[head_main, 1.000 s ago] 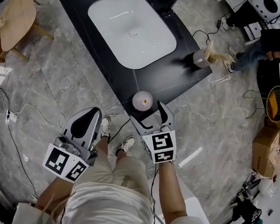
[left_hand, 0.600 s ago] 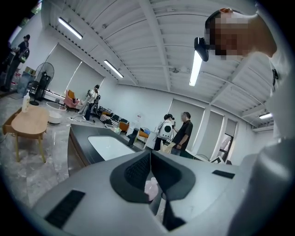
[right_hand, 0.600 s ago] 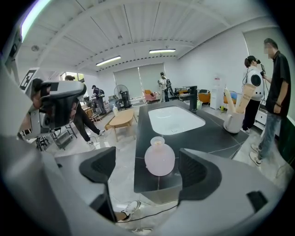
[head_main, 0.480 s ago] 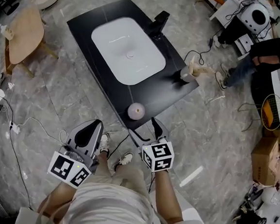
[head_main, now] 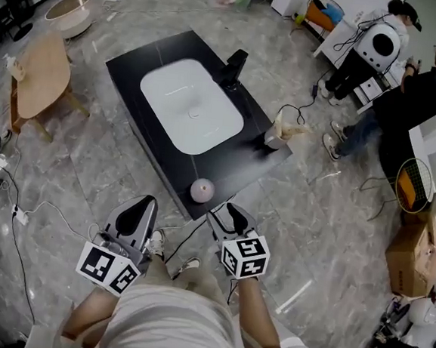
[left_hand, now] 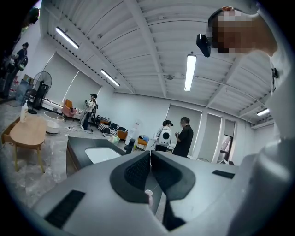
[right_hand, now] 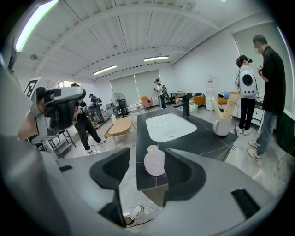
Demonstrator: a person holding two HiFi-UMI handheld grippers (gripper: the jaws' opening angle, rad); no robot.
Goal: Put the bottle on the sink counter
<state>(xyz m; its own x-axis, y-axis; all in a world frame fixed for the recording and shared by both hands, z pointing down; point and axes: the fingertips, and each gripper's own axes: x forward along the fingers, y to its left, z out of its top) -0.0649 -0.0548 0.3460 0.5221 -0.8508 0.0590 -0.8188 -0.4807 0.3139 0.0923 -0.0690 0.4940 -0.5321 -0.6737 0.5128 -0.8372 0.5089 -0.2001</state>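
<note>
The bottle (head_main: 202, 190), pale pink and round with a short neck, stands upright on the near corner of the black sink counter (head_main: 145, 74). My right gripper (head_main: 227, 212) hovers just short of that corner, off the counter edge and apart from the bottle. Its jaws are closing with nothing between them. In the right gripper view the bottle (right_hand: 154, 161) stands ahead of the right gripper (right_hand: 146, 159), beyond the pads. My left gripper (head_main: 141, 208) hangs to the left over the floor, and in the left gripper view it (left_hand: 150, 156) is shut and empty.
A white basin (head_main: 190, 106) fills the counter's middle, with a black faucet (head_main: 233, 66) behind it. A cup of utensils (head_main: 278, 135) stands on the counter's right corner. A wooden table (head_main: 37, 74) is at the left. Two people (head_main: 407, 95) stand at the far right. Cables cross the floor.
My right gripper has drawn back from the bottle toward me and its jaws have narrowed. The bottle stays on the counter corner. The left gripper has hardly moved.
</note>
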